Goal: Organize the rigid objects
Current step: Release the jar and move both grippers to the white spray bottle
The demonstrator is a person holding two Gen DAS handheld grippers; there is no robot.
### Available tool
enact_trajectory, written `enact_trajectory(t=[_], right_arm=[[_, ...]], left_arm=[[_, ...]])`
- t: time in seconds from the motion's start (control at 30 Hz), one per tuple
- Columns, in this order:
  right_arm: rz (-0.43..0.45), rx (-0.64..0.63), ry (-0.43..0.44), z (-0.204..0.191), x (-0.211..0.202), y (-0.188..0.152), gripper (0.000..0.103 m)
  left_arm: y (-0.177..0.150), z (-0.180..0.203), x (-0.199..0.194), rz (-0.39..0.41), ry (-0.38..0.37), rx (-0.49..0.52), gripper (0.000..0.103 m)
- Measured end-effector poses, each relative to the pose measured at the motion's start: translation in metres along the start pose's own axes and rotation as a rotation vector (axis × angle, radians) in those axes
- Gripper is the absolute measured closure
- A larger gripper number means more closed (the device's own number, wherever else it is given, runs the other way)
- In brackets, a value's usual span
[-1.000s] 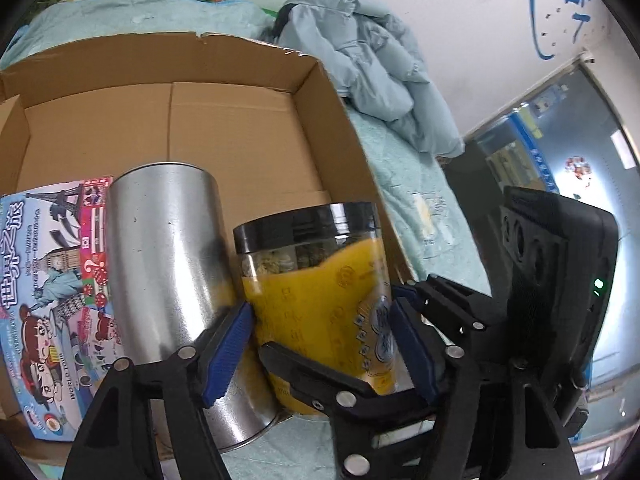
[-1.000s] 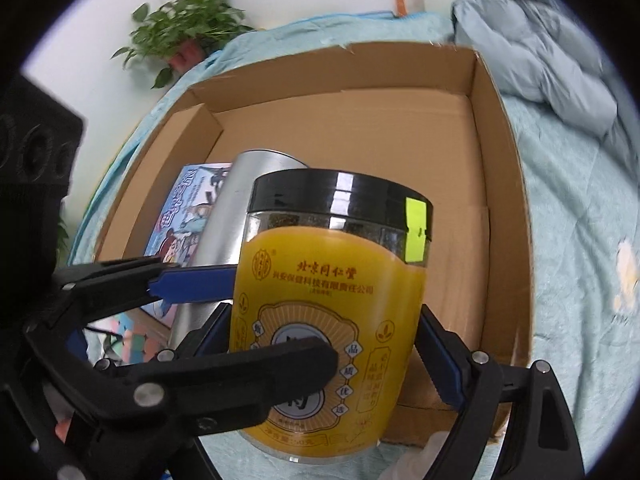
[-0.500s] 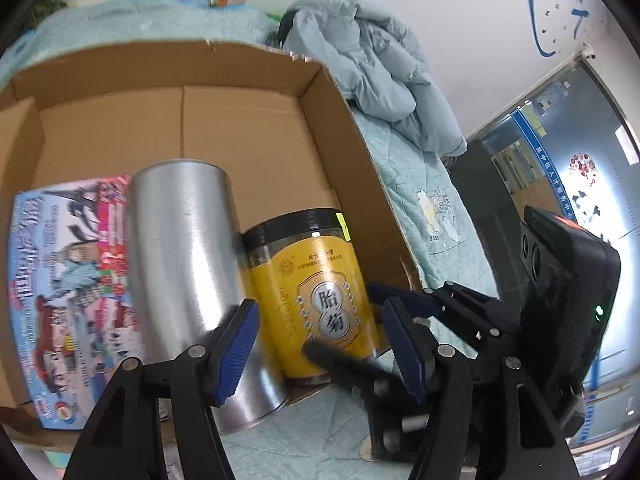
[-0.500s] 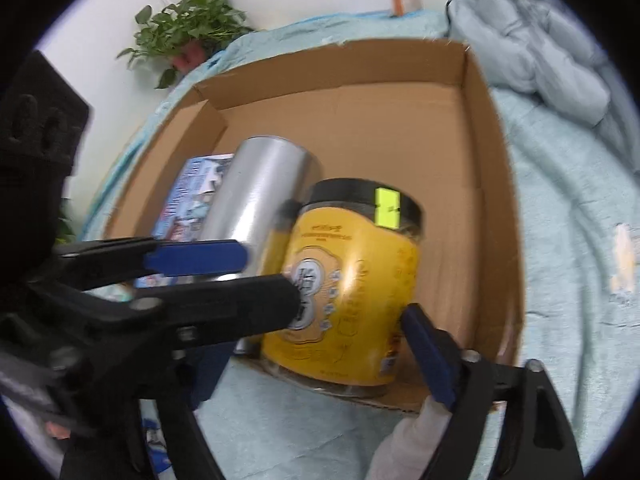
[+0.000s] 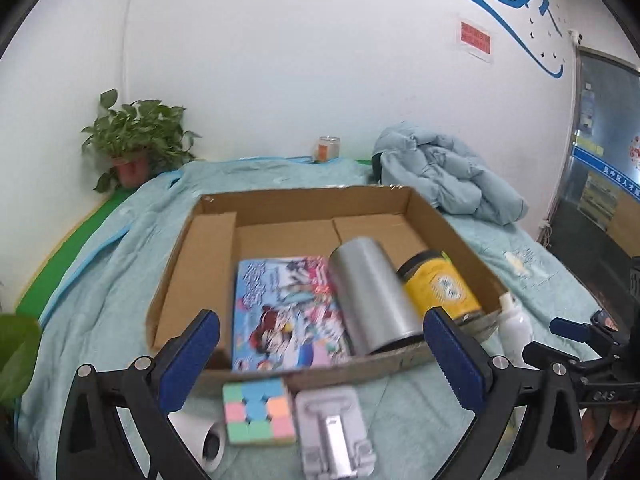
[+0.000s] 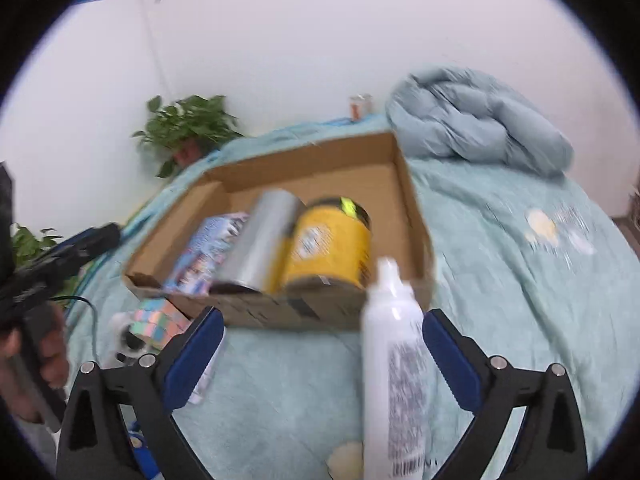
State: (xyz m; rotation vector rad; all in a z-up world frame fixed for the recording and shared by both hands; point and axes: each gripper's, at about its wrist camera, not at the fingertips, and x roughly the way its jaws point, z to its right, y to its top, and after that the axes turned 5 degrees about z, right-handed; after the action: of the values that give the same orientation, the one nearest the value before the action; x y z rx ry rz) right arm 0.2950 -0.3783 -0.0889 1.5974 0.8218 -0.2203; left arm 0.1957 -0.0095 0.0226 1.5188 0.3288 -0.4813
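Teal bedspread (image 5: 100, 280) carries the box (image 5: 452, 236) holding book, can and jar (image 5: 440, 288) – both grippers (image 5: 320, 356) (image 6: 320, 352) just opened, empty; next the bottle (image 6: 394, 344) – light, slick, best gripped mid-body

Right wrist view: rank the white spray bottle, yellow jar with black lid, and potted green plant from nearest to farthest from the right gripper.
1. White spray bottle, standing between the open jaws of the right gripper.
2. Yellow jar with black lid, inside the cardboard box.
3. Potted green plant, by the wall, left.
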Motion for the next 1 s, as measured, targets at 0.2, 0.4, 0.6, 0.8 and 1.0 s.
enact_trajectory(t=[0.2,0.4,0.6,0.8,1.0], right_arm=[[-0.033,-0.028,-0.057,-0.012,0.003,-0.023,0.022],[-0.022,-0.09,-0.062,-0.029,-0.005,-0.029,0.087],[-0.008,-0.078,-0.018,-0.02,-0.012,-0.032,0.027],[-0.077,0.017,-0.037,0.012,-0.005,-0.045,0.027],[-0.13,0.054,-0.057,0.034,0.011,-0.055,0.059]], left_arm=[[-0.035,-0.007,-0.013,-0.082,-0.058,-0.035,0.098],[-0.042,-0.003,-0.015,-0.111,-0.058,-0.079,0.003],[-0.049,-0.007,0.005,-0.138,-0.064,-0.153,0.0],[-0.061,-0.001,0.018,-0.193,-0.123,-0.193,0.0],[-0.076,0.025,0.034,-0.29,-0.22,-0.174,0.001]])
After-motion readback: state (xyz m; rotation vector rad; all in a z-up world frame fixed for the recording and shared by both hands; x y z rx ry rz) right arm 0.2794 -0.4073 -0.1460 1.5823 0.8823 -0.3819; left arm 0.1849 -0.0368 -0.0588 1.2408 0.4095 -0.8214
